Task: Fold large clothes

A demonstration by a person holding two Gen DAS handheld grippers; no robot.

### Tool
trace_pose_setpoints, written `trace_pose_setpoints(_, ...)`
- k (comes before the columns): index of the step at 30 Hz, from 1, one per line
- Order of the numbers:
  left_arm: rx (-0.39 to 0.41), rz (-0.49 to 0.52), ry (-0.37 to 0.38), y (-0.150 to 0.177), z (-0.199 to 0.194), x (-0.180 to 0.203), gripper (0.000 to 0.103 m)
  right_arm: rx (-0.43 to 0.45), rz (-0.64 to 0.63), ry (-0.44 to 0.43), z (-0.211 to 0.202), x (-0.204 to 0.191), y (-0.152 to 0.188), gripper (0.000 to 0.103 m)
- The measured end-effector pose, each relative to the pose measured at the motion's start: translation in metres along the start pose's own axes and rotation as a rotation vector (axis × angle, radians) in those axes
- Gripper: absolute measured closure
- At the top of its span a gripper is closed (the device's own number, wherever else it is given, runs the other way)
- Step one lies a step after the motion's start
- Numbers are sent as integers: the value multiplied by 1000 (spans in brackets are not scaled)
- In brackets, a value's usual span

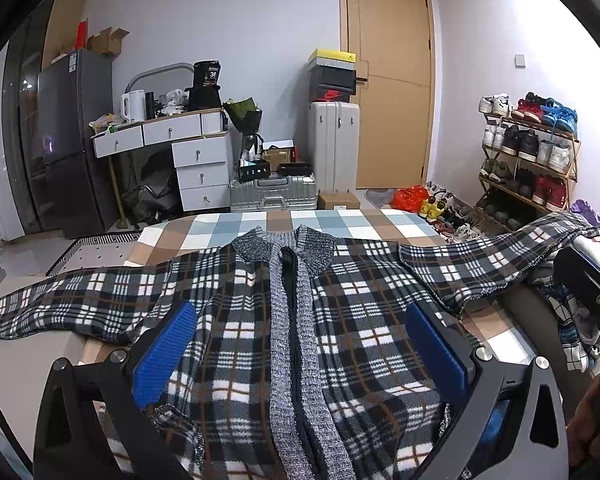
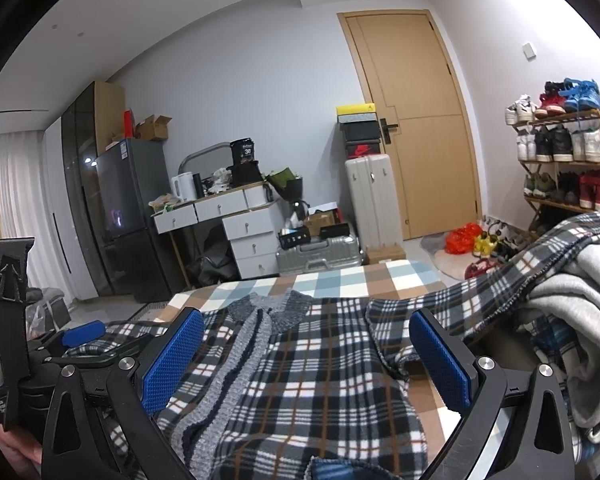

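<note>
A large plaid fleece jacket with a grey knit collar and front band lies face up on the checked bed cover, collar at the far end. Its left sleeve stretches out over the bed's left edge. The right sleeve runs onto a heap of clothes. My left gripper hovers open just above the chest, one blue pad on either side of the front band. My right gripper is open too, low over the jacket's right half. Neither gripper holds any cloth.
A heap of grey and patterned clothes sits on the bed at the right. Beyond the bed's far edge stand suitcases, a white drawer desk, a dark fridge, a wooden door and a shoe rack.
</note>
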State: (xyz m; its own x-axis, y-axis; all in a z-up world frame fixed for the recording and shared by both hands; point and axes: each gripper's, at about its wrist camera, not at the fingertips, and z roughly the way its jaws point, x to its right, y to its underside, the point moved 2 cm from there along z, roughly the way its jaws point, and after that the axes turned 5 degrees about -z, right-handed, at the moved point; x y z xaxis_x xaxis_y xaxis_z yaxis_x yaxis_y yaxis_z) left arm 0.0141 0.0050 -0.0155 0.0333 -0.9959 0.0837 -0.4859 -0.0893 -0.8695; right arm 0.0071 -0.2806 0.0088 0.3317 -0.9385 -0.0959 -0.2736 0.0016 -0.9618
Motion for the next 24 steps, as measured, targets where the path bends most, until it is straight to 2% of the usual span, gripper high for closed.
trace_pose_setpoints(18, -24, 30, 34, 3, 5, 8, 1, -59, 25, -3, 13, 9, 7, 0)
trace_pose_setpoints(20, -40, 32, 44, 5, 6, 8, 1, -80, 50, 5, 16, 22, 3, 0)
trace_pose_setpoints(24, -55, 45, 62, 9, 4, 11, 1, -97, 170, 22, 9, 75, -23, 0)
